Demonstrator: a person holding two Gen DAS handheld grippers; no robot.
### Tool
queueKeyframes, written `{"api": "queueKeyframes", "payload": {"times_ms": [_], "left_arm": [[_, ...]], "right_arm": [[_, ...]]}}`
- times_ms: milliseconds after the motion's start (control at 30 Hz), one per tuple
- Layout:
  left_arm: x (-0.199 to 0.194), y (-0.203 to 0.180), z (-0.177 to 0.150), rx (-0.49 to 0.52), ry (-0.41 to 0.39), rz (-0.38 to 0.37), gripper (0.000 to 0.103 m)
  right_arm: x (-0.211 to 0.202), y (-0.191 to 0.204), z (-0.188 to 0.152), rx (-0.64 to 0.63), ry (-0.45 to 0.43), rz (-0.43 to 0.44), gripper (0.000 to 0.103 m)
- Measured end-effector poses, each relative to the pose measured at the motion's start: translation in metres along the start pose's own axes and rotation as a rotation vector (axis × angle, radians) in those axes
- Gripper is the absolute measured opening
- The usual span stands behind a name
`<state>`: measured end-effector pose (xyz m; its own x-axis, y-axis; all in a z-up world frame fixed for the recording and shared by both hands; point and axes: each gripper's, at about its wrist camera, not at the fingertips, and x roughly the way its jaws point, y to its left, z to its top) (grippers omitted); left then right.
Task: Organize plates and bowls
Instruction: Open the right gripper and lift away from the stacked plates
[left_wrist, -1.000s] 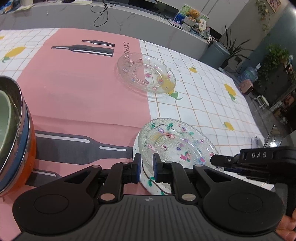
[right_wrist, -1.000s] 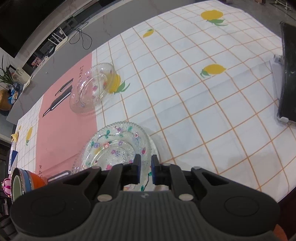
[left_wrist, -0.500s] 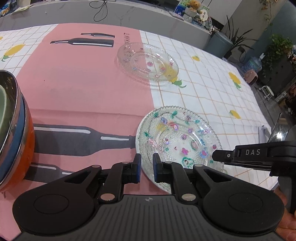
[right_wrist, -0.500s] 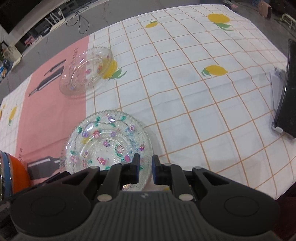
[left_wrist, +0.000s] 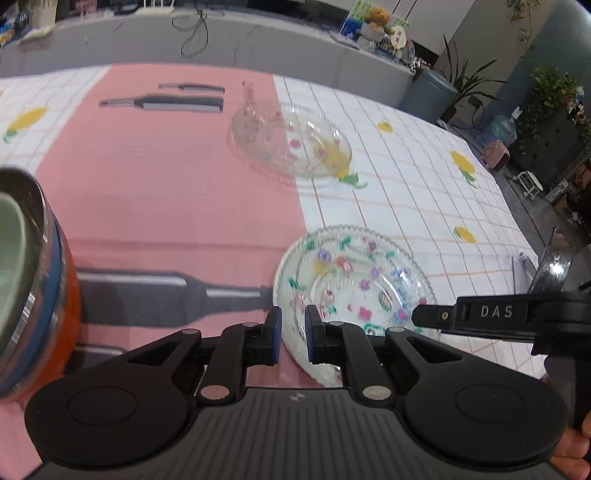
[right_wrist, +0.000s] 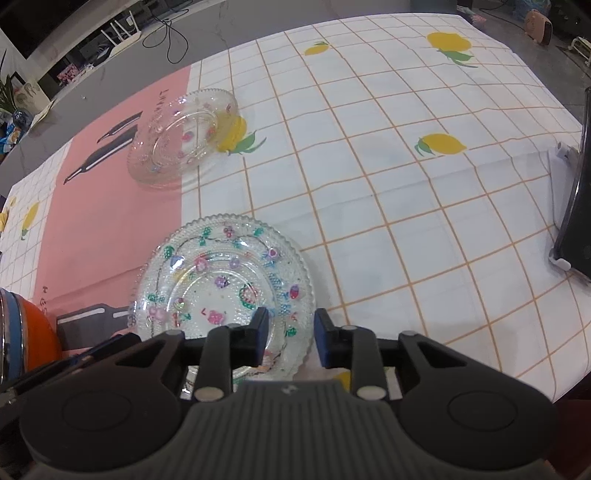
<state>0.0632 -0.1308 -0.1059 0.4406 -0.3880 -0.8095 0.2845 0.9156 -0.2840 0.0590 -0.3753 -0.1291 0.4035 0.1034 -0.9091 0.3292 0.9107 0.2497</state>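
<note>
While right gripper (right_wrist: 288, 338) jaws open over near glass plate's (right_wrist: 221, 280) rim w/o pressing, left gripper (left_wrist: 292, 334) sits shut, empty. Plate looks rigid, slick, breakable; grab beaded rim.

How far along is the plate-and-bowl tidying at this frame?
Done: bowls sit nested at the left edge. In hand: the near glass plate lies on the tablecloth; the right gripper is opening over its rim, nothing pinched; the left gripper is shut and holds nothing. Left: the far glass plate lies apart, unstacked.
</note>
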Motion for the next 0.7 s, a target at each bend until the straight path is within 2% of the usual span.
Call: {"api": "queueKeyframes", "payload": {"times_ms": [100,167,300,467,600,667,700], "left_arm": [[-0.007,-0.003,0.005,0.025,-0.027,0.032,0.017],[-0.011,-0.005,0.007,0.052,-0.040,0.051,0.023],[-0.020,-0.013,0.008,0.125,-0.095,0.107,0.031],[-0.026,-0.017,0.014,0.140,-0.153,0.165,0.037],[-0.022,-0.011,0.022,0.096,-0.163,0.189,0.038],[-0.019,-0.008,0.026,0.081,-0.163,0.203,0.038],[-0.018,-0.007,0.029,0.072,-0.165,0.211,0.038]], "right_arm": [[-0.004,-0.002,0.000,0.015,-0.028,0.041,0.040],[-0.008,-0.003,-0.001,0.025,-0.058,0.069,0.041],[-0.018,-0.005,-0.007,0.045,-0.157,0.185,0.041],[-0.024,0.008,-0.010,-0.003,-0.247,0.157,0.041],[-0.019,0.019,-0.008,-0.056,-0.249,0.126,0.041],[-0.016,0.021,-0.007,-0.084,-0.247,0.133,0.046],[-0.015,0.023,-0.006,-0.096,-0.241,0.138,0.053]]}}
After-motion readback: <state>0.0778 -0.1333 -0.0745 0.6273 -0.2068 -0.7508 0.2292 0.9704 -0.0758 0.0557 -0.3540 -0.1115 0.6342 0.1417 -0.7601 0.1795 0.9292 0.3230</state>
